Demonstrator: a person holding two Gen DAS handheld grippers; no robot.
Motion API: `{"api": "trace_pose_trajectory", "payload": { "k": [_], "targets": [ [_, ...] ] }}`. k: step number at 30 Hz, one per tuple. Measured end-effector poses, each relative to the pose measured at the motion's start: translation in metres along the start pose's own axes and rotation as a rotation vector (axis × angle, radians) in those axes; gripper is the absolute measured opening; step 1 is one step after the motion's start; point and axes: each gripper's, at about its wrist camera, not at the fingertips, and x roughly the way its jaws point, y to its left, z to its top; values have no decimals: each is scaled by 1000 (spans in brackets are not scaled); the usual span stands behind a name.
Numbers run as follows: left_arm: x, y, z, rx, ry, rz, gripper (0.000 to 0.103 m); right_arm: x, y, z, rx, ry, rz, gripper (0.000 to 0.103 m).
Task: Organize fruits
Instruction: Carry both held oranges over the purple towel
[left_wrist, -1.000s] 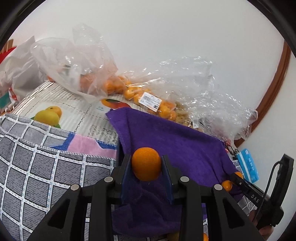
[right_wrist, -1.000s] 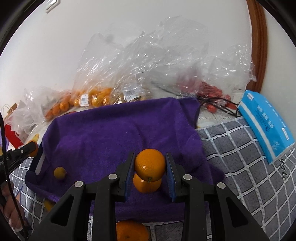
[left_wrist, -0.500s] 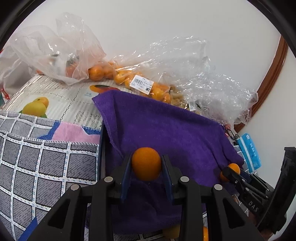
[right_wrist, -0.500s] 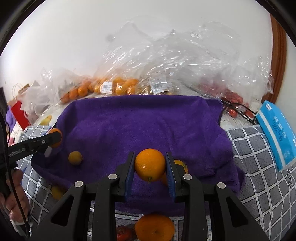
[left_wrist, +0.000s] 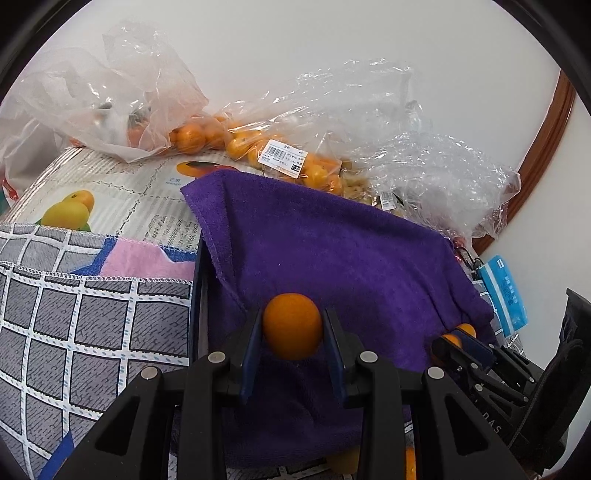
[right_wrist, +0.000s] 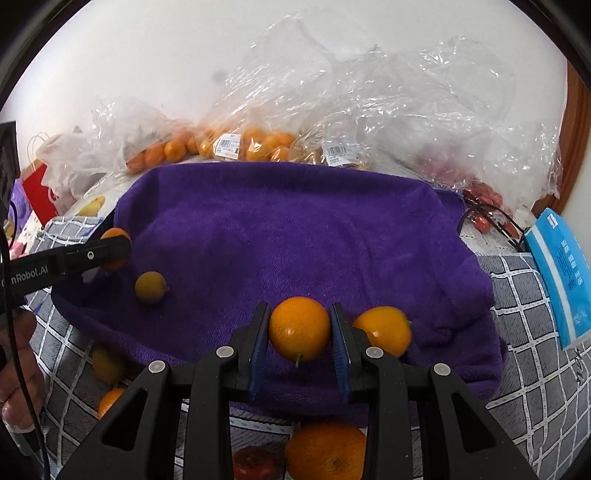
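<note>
Over purple towel I hold both grippers: left gripper pinching orange, right gripper pinching second orange. Only right view shows loose orange beside, small yellow fruit on towel.

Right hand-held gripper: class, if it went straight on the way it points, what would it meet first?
Probably the purple towel. The right hand-held gripper, gripping an orange, points down at its bare middle; depth is unclear.
</note>
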Motion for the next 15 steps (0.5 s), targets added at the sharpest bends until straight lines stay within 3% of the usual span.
{"api": "trace_pose_trajectory", "payload": {
  "k": [7,15],
  "targets": [
    [0,0,0,6,-3,2,31,-4,0,2,2,-21,12,33],
    [-1,0,1,2,-10,-7,31,-13,-4,5,29,-66,16,46]
  ]
}}
